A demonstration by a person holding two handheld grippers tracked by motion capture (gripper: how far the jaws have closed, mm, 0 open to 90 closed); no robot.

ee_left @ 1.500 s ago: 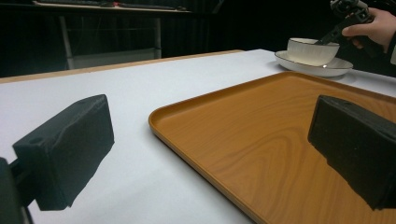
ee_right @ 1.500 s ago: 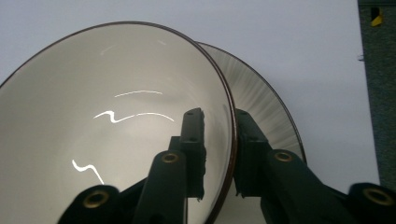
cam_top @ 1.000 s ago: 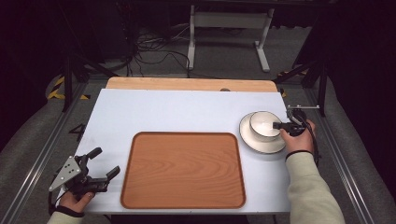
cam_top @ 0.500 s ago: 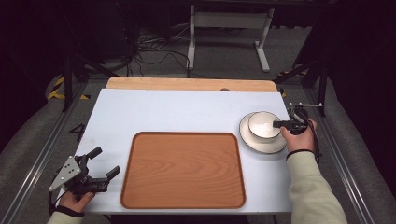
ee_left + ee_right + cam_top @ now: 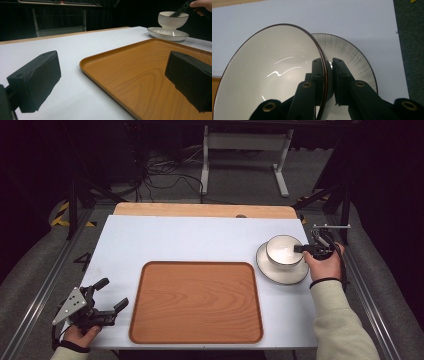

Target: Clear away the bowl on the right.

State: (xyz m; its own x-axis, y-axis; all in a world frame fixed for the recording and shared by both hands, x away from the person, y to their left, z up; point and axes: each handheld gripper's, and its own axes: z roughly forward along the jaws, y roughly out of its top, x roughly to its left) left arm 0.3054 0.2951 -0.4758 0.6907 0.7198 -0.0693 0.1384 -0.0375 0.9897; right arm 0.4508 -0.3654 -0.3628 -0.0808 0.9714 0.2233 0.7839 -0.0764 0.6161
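The bowl [image 5: 284, 252] sits near the right edge of the tabletop [image 5: 190, 240], over the white plate [image 5: 272, 272] and just beyond the right side of the wooden tray [image 5: 195, 302]; in the left tool's view it appears a little above the plate [image 5: 167, 34], though whether the foot has fully cleared it I cannot tell; the right tool [image 5: 306, 249] is clenched on the bowl's rim [image 5: 325, 72], one jaw inside the wall and the other outside, the dark rim line running between them; the left tool [image 5: 111, 296] rests released near the front-left corner of the tabletop, its jaws standing wide apart with nothing between them.

The bowl looks like glazed ceramic: stiff, fairly heavy for its size, smooth and slippery, and likely to chip or crack if it drops or knocks the plate; a pinch on one side of the rim carries the whole weight off-centre, so the bowl probably wants to tip away from the grip and may pivot between the pads; the hold seems best kept deep over the rim, with the pads flat on the wall, and the lift slow and level; the plate below is equally brittle, so any contact should be gentle.
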